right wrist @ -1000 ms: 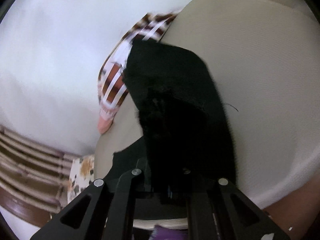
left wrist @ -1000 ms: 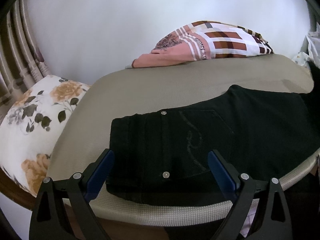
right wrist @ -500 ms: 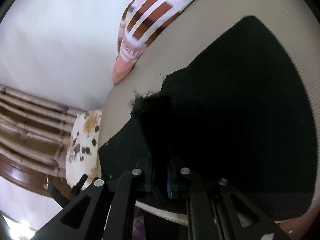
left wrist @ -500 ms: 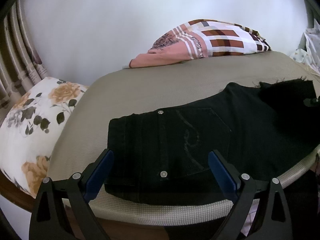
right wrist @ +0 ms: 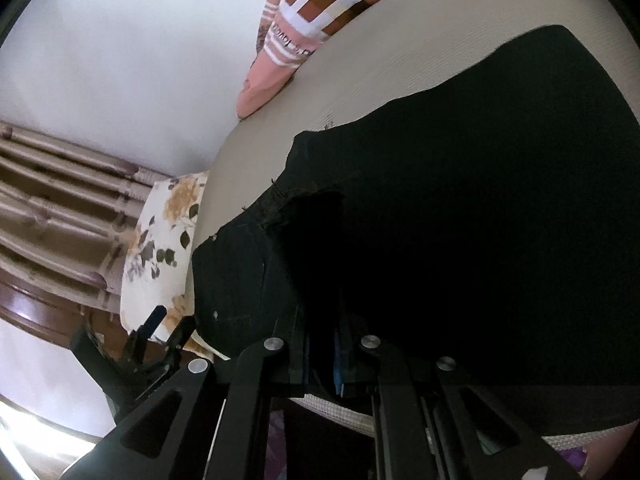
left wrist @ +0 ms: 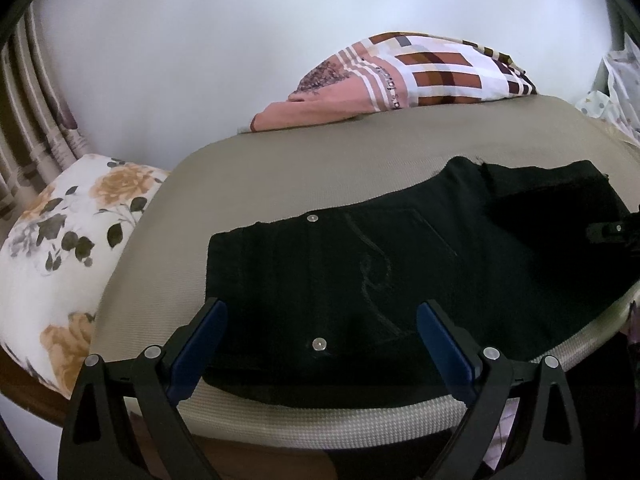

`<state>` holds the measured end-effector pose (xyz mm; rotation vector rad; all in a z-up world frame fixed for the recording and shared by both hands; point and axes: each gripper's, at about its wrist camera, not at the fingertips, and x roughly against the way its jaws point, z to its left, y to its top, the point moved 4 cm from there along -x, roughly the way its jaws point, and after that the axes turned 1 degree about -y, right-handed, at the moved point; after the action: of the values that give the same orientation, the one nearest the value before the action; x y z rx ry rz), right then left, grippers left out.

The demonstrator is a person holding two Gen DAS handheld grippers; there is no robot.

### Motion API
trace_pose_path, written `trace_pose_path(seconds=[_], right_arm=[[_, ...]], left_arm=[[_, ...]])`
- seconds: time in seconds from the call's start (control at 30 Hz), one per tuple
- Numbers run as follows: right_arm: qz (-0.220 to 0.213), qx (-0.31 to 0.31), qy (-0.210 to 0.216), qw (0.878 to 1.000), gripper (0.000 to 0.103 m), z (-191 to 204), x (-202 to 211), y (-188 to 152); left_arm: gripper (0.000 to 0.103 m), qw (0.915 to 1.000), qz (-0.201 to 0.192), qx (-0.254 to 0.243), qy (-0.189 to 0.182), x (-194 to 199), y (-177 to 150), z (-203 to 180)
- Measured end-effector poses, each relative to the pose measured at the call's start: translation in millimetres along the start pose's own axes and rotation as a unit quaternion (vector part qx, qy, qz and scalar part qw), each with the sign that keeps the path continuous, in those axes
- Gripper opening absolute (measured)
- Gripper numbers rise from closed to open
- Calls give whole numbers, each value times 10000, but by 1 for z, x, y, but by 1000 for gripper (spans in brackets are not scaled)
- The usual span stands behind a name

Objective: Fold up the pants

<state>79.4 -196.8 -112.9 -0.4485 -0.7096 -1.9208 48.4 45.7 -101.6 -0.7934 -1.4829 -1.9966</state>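
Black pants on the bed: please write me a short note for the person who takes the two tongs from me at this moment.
Right tongs: shut on the frayed leg end of the black denim pants, carried over the upper part of the pants.
Left tongs: open, hovering over the waistband near the front edge of the beige mattress, holding nothing.
Pants: flat, back pocket facing up, waistband toward the floral pillow. A striped pink cloth lies at the far edge.
Done: the leg end is brought over toward the waistband.
Left: lay it down, release, flatten, and probably fold again.
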Motion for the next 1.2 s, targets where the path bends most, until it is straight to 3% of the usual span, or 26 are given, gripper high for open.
trace_pose_path(seconds=[0.47, 0.67, 0.9, 1.03, 1.1, 1.2], right_arm=[[232, 420, -274, 9985, 15, 4, -21, -13], [401, 550, -77, 9977, 28, 10, -25, -19], [910, 486, 744, 9919, 59, 19, -32, -27], [864, -4, 1367, 9868, 62, 9, -25, -20], [757, -545, 1900, 9774, 62, -4, -18, -15], [579, -1069, 2361, 9641, 63, -18, -9, -11]], left_arm=[[96, 9999, 95, 26, -46, -4, -2, -1], [96, 9999, 114, 36, -46, -5, -2, 2], [96, 9999, 119, 36, -43, -6, -2, 2], [96, 9999, 134, 64, -58, -6, -3, 3], [96, 9998, 145, 128, -82, -7, -5, 6], [96, 9995, 174, 245, -127, -9, -8, 11]])
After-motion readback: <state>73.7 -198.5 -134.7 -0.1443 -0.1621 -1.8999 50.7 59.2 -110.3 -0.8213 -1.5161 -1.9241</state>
